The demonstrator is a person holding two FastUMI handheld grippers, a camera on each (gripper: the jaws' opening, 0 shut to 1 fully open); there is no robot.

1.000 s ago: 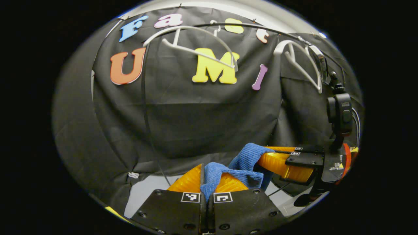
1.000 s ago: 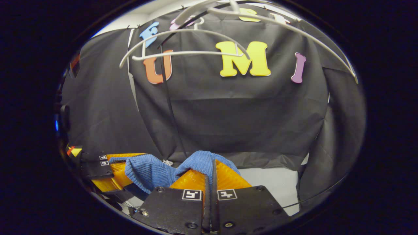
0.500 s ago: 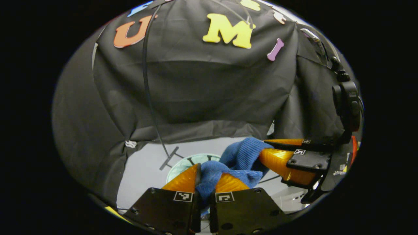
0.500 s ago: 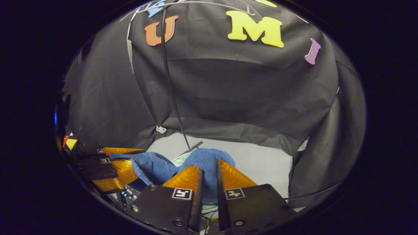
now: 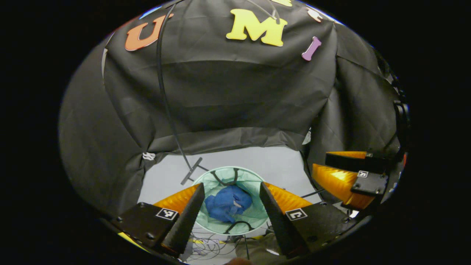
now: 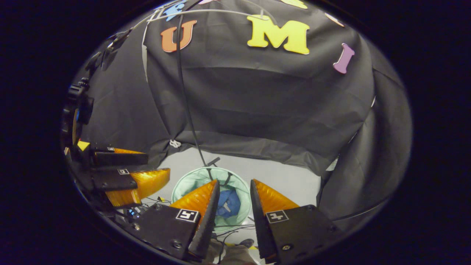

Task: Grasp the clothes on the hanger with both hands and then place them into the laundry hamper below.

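Release of the garment into the container below. In the left gripper view, the left gripper (image 5: 230, 197) is shown with its fingers spread wide and nothing between them, whereas half a second earlier they were pinched on a fold of the blue clothes; farther right in the same view, the right gripper (image 5: 340, 171) is seen from the side, also parted and free of fabric. The blue clothes (image 5: 228, 202) are now seen crumpled at the bottom of the pale green laundry hamper (image 5: 254, 186), directly below and well apart from both grippers. In the right gripper view, the left gripper (image 6: 145, 169) appears at the left edge, and the right gripper (image 6: 233, 195) is held over the laundry hamper (image 6: 187, 182) with a moderate gap between its fingers, through which the clothes (image 6: 228, 202) are glimpsed. No other item can be made out inside the hamper. From this arrangement the placement is judged complete; a thin dark cable (image 5: 162, 92) hangs against the booth wall behind.
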